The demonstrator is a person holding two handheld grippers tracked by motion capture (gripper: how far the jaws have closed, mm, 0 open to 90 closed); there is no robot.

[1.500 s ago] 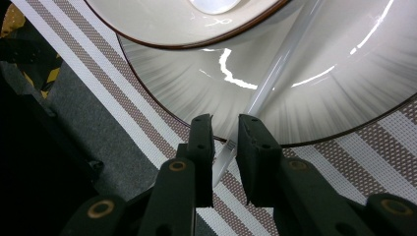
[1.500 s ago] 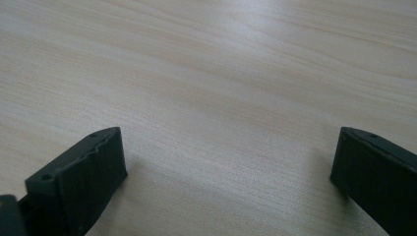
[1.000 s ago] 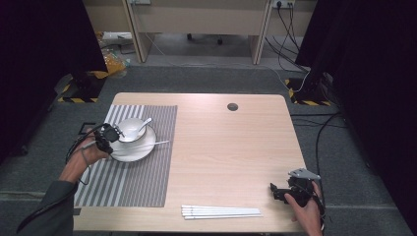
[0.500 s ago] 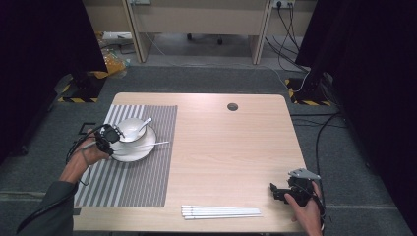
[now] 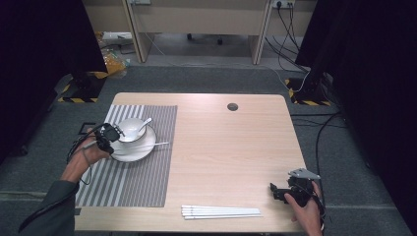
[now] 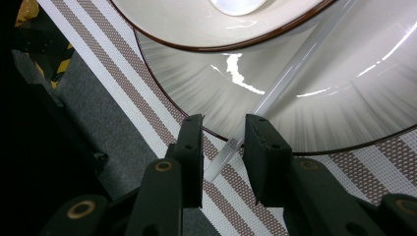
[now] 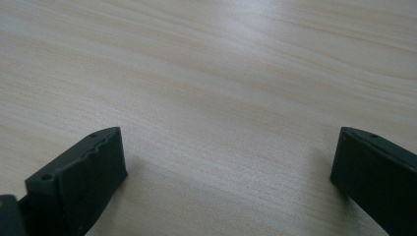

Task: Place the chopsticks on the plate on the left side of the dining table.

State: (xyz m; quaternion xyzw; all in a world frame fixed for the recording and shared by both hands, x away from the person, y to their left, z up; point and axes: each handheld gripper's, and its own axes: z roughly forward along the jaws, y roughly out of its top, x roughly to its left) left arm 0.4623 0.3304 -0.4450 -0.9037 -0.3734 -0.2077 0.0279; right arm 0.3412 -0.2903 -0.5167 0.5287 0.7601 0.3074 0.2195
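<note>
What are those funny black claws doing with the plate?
A person holds a gripper in each hand at a wooden table. The left gripper has its fingers on either side of a white chopstick that lies across a plate, but there are gaps, so it isn't pinched yet. A bowl with a spoon sits on the plate, on a striped mat. The right gripper waits wide open over bare table, near more white chopsticks at the front edge.

In the left gripper view the bowl (image 6: pixel 216 24) and plate (image 6: pixel 314 98) run off the frame at twelve and three o'clock. Whether the jaws touch the chopstick (image 6: pixel 275 91) is unclear (its lower end is hidden between them).
</note>
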